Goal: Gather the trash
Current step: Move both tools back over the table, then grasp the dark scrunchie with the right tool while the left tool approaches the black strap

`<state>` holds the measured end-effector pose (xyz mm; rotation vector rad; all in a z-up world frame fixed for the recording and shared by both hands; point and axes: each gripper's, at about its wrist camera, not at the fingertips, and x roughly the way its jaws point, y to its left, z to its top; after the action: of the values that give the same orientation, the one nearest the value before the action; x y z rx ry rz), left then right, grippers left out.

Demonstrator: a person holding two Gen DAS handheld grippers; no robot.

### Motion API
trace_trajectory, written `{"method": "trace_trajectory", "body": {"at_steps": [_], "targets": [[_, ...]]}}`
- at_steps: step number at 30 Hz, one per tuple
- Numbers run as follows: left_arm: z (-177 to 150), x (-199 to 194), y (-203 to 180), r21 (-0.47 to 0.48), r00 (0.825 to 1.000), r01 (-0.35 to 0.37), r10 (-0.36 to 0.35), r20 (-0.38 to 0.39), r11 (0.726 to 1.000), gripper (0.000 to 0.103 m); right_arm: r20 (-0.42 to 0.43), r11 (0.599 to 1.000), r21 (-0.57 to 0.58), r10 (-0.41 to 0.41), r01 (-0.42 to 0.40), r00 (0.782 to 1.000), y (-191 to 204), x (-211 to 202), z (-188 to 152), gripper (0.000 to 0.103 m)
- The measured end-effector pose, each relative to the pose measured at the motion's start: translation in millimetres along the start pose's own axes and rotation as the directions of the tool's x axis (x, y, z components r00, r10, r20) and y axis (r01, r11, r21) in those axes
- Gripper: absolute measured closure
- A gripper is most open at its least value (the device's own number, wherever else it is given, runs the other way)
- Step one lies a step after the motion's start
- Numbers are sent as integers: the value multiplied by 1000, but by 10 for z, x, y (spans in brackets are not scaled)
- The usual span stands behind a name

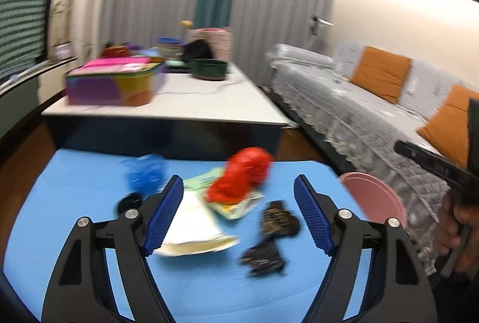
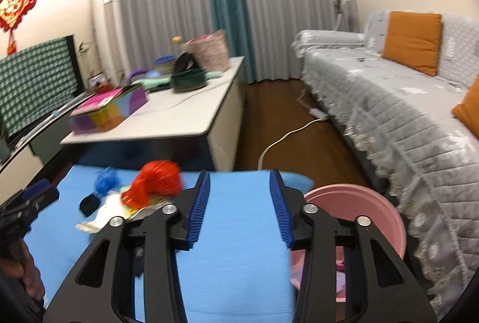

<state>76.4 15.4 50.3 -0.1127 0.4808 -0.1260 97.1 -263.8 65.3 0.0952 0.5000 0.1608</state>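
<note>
1. While its jaws stand wide apart and hold nothing, the left gripper (image 1: 239,212) hangs over the blue mat (image 1: 74,203).
2. Between and just ahead of those jaws lie the red wrapper (image 1: 239,179), white paper (image 1: 194,227) and dark wrappers (image 1: 269,236).
3. A blue wad (image 1: 145,172) sits ahead of the left jaw.
4. Jaws of the right gripper (image 2: 239,206) are likewise spread and empty over bare mat.
5. Beside its right jaw stands the pink bin (image 2: 359,203).
</note>
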Motion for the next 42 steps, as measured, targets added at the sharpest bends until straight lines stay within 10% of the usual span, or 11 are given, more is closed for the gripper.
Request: {"method": "trace_trajectory", "body": {"at_steps": [12,42], "targets": [[-218,262,980,-159,976,-207,191,-109,965,62,-103,987,-93,124,-134,987,662,491,-315,66],[-442,1020,1281,-184,928,-306,250,-275,934,63,-396,957,-108,208,-271,894,1024,1485,-765,61]]}}
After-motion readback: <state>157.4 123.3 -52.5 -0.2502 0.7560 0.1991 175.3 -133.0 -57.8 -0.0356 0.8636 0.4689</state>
